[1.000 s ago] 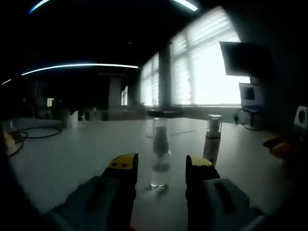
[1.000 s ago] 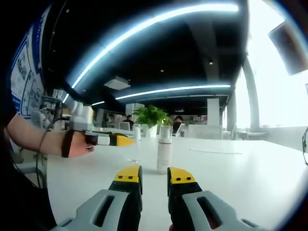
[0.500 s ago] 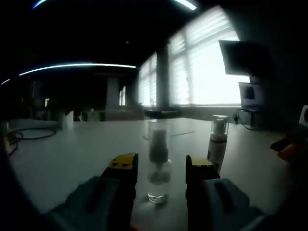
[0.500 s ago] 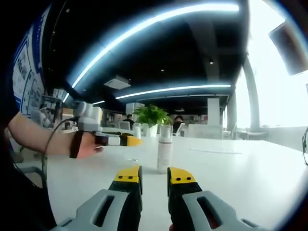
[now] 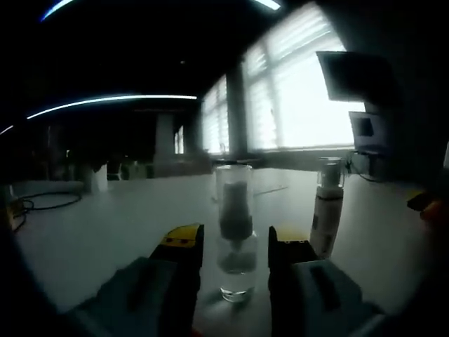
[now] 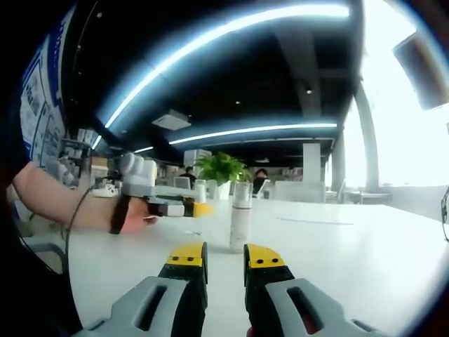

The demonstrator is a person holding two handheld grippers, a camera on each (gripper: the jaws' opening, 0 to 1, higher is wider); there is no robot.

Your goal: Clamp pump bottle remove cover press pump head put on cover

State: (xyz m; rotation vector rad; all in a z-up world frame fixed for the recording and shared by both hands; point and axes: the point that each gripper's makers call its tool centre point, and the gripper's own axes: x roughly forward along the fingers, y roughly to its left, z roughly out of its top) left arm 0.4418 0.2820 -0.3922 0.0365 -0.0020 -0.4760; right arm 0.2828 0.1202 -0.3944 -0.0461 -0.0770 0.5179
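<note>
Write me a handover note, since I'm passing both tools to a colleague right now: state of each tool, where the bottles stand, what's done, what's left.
Left tool: open, jaws either side of the clear pump bottle with transparent cover, which stands upright on the white table; not yet clamped. It also appears in the right gripper view.
Right tool: jaws narrowly apart, holding nothing, pointed at the white pump bottle with clear cap, upright further along the table.
Done: approach to the clear bottle.
Left: clamp it, remove the cover, press the pump head, put the cover back on.
</note>
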